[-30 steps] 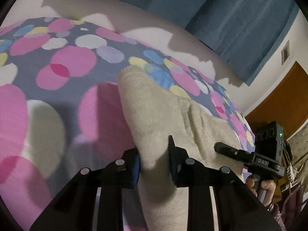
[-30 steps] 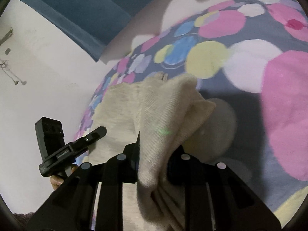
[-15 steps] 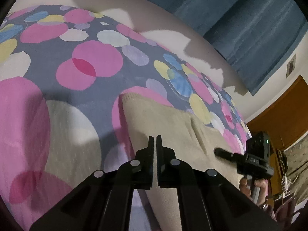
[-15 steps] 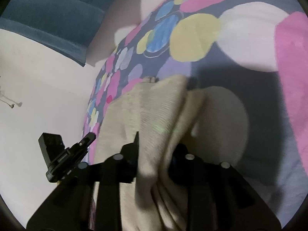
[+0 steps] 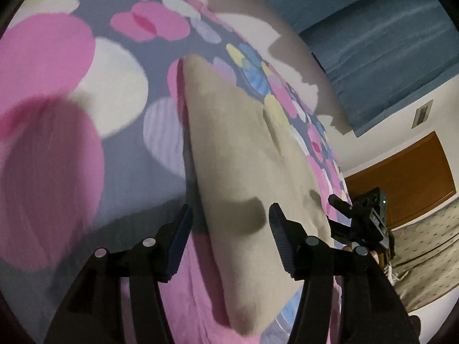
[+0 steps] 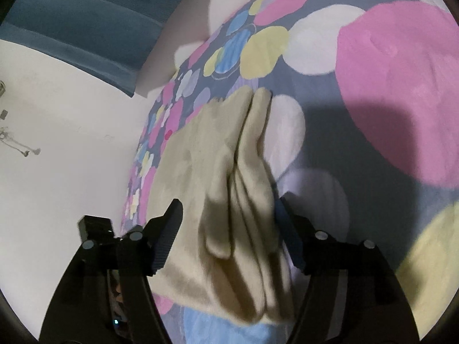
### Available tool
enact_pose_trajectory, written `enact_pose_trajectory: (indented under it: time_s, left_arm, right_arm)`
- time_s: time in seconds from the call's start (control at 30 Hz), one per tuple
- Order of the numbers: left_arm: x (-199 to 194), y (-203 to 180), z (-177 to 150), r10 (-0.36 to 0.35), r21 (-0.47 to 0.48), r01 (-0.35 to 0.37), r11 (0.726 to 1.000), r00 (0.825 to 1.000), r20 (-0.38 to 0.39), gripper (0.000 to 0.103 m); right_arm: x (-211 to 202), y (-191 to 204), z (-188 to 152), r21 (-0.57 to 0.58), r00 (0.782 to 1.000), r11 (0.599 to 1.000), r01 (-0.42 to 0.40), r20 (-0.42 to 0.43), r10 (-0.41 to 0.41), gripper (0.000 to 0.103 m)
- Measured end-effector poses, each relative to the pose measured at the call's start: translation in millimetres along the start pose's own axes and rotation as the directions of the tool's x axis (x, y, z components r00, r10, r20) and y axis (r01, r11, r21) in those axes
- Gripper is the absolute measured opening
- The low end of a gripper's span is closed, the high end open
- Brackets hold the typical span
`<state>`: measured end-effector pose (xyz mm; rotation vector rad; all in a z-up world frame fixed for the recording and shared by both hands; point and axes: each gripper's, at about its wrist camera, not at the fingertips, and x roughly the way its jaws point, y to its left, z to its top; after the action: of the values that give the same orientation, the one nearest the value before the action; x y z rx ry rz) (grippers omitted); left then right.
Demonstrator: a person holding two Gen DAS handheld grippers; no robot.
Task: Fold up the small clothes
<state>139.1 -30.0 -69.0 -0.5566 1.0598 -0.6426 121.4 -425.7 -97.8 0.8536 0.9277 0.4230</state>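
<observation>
A: Left wrist view: left gripper (image 5: 229, 229) jaws spreading, empty, over beige knit garment (image 5: 243, 149) flat on dotted bedspread (image 5: 51, 91).

B: Right gripper (image 6: 226, 223) likewise parting, straddling bunched folds; risk of snagging, undoing fold.

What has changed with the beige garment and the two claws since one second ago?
Both claws let go: the left claw and right claw are opening, and the beige garment, earlier pinched and lifted, now lies flat on the dotted bedcover. The bedcover stayed as it was.
</observation>
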Motion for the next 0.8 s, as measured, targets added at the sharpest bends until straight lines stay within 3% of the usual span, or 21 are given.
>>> enact_pose_trajectory:
  time_s: [0.33, 0.67, 0.77, 0.8]
  left_arm:
    - [9.0, -7.2, -30.1, -0.084, -0.025, 0.082, 0.996, 0.995, -0.059, 0.055]
    - [17.9, -15.0, -30.7, -0.103, -0.01, 0.102, 0.995, 0.993, -0.065, 0.055]
    - [21.8, -17.3, -28.5, -0.092, 0.002, 0.092, 0.996, 0.994, -0.064, 0.055]
    - [21.9, -17.1, -28.4, -0.09, 0.004, 0.09, 0.996, 0.994, -0.063, 0.055]
  right_arm:
    - [-0.9, 4.2, -14.0, -0.029, 0.999, 0.999, 0.014, -0.036, -0.015, 0.071]
    - [4.3, 14.7, -25.5, -0.106, 0.997, 0.994, 0.02, -0.076, -0.028, 0.071]
    - [6.3, 19.4, -30.5, -0.125, 0.996, 0.992, 0.032, -0.076, -0.041, 0.068]
    - [7.7, 20.1, -31.7, -0.125, 0.996, 0.991, 0.039, -0.079, -0.049, 0.062]
